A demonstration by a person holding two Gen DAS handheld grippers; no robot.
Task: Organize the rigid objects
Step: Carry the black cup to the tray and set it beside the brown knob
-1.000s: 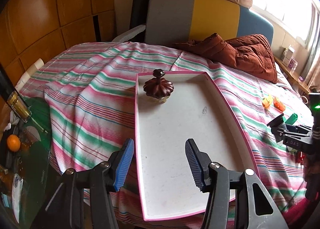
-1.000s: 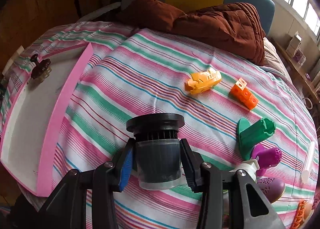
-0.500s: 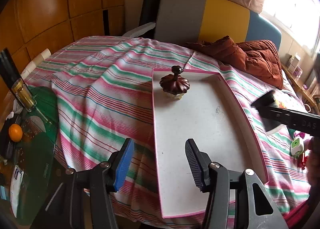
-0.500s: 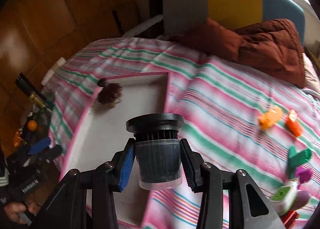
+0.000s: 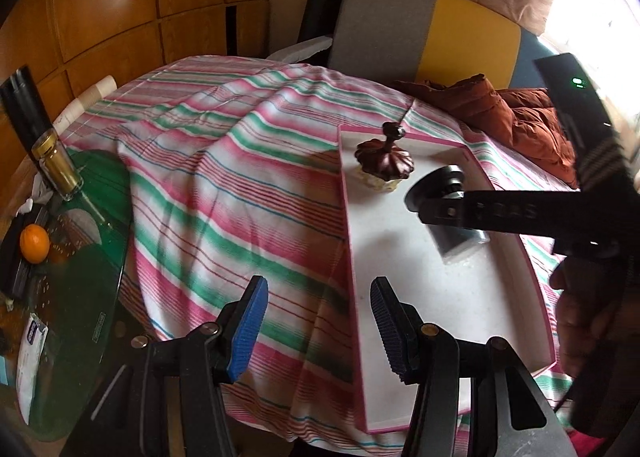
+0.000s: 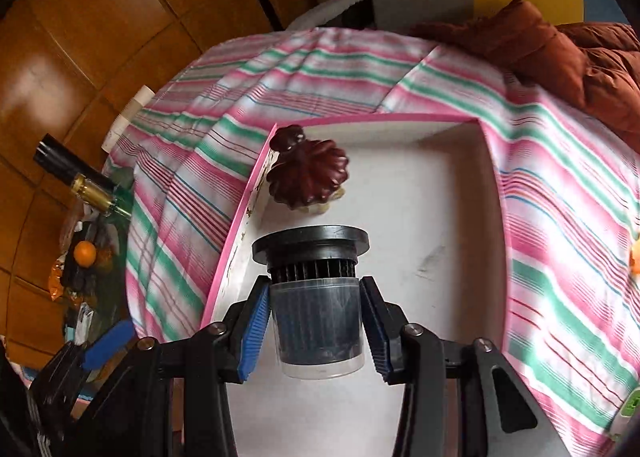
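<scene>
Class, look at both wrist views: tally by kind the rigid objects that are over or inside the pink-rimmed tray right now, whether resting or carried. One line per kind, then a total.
Dark red lidded ornament, resting in the tray's far corner: 1
Black filter canister with clear cup, gripped in the right claw above the tray: 1
Total: 2
</scene>
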